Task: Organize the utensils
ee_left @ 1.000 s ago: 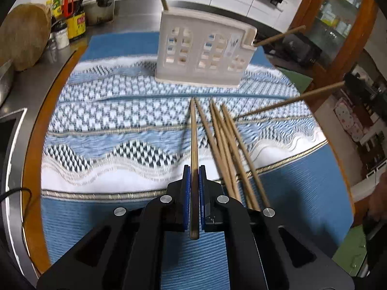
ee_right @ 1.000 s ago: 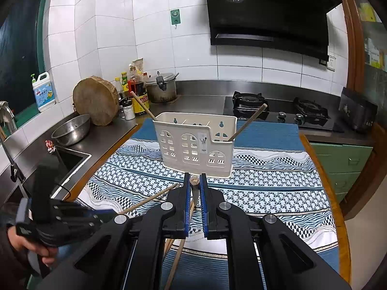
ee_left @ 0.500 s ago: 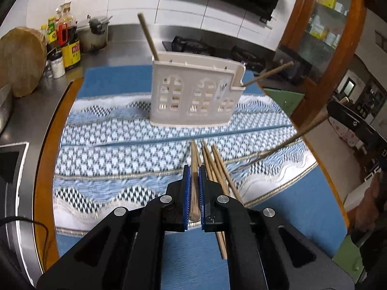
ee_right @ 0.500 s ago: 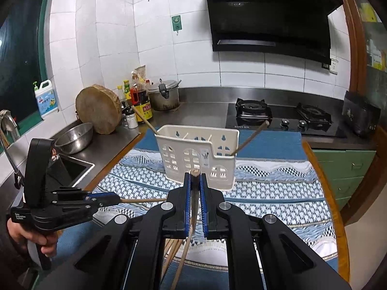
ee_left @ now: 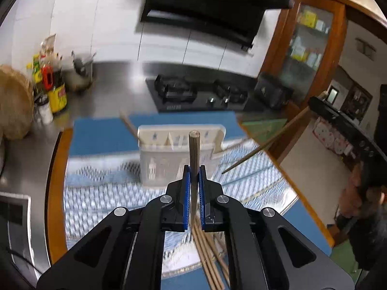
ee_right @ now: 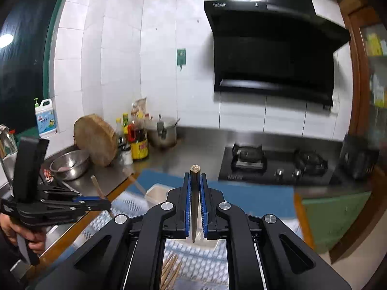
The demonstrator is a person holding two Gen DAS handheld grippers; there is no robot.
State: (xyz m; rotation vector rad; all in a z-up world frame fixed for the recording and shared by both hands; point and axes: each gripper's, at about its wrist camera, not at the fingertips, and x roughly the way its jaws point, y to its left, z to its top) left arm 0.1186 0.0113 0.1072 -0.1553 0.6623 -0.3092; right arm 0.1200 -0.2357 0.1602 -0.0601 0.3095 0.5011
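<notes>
Your left gripper [ee_left: 194, 171] pinches 1 chopstick [ee_left: 194, 149] lengthwise between its pads, blunt end pointing ahead toward the white holder [ee_left: 167, 149] on the patterned cloth [ee_left: 96, 193]. Your right gripper [ee_right: 194, 181] likewise clamps a second chopstick [ee_right: 195, 176], its long axis along the fingers. Loose chopsticks [ee_left: 208, 261] lie below.

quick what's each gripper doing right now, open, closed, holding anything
Left gripper: closed on a wooden chopstick.
Right gripper: closed on another wooden chopstick.
</notes>
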